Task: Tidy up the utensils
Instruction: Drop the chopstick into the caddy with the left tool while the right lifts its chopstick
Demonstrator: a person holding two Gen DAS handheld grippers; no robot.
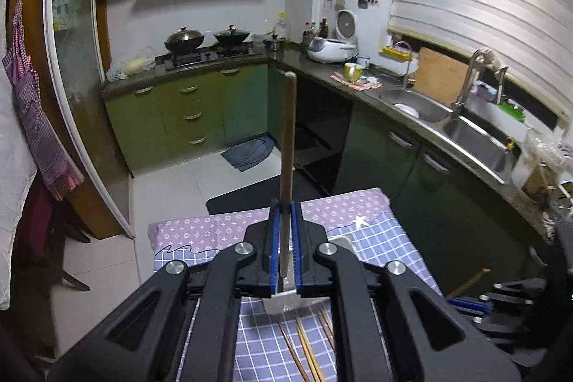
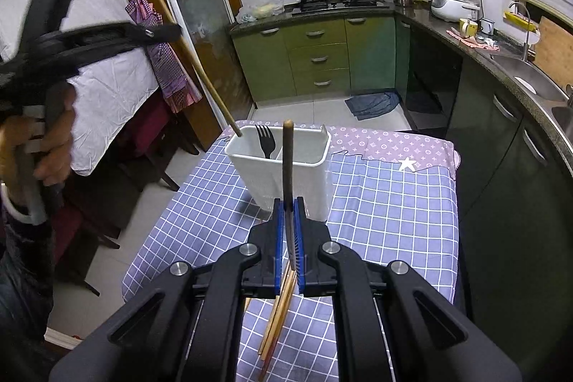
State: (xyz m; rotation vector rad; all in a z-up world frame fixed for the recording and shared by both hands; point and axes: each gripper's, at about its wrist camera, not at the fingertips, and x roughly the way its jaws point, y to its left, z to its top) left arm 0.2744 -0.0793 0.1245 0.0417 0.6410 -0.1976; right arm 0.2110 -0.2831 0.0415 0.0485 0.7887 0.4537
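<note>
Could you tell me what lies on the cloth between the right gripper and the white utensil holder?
Nothing: in the right wrist view, only bare checked cloth separates the right gripper from the white utensil holder.

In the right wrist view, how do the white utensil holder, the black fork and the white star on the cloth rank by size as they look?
Largest to smallest:
1. white utensil holder
2. black fork
3. white star
The three stand at similar distance from the camera, so this order seems safe.

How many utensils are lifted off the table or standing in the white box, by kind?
Light chopstick, held: 1
Dark chopstick, held: 1
Black fork, in the box: 1
Total: 3
The loose chopsticks lying on the cloth overlap too much to count.
</note>
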